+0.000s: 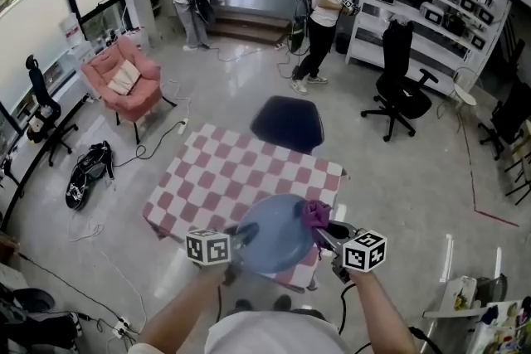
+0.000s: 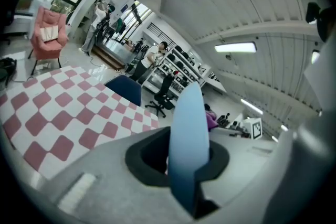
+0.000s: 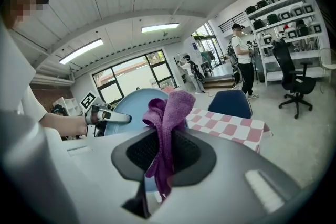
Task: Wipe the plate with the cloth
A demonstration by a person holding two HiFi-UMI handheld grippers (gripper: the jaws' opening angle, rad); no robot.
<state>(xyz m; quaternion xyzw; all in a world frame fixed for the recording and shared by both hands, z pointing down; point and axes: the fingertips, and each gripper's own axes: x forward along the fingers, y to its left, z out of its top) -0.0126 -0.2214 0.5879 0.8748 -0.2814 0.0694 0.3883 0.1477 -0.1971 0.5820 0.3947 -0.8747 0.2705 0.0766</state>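
Clamping a smooth round plate (image 1: 274,235) and bunched fuzzy cloth (image 1: 314,213).

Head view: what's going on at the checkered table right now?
A person holds a hand-held gripper in each hand. The left hand-held gripper is shut on the rim of a blue plate, holding it up over the near edge of the checkered table. The right hand-held gripper is shut on a purple cloth at the plate's right rim. Wiping looks about to start or under way.

Round pale-blue plate (image 1: 270,249), aloft and tilted, with crumpled purple cloth (image 1: 314,213) at its upper right rim
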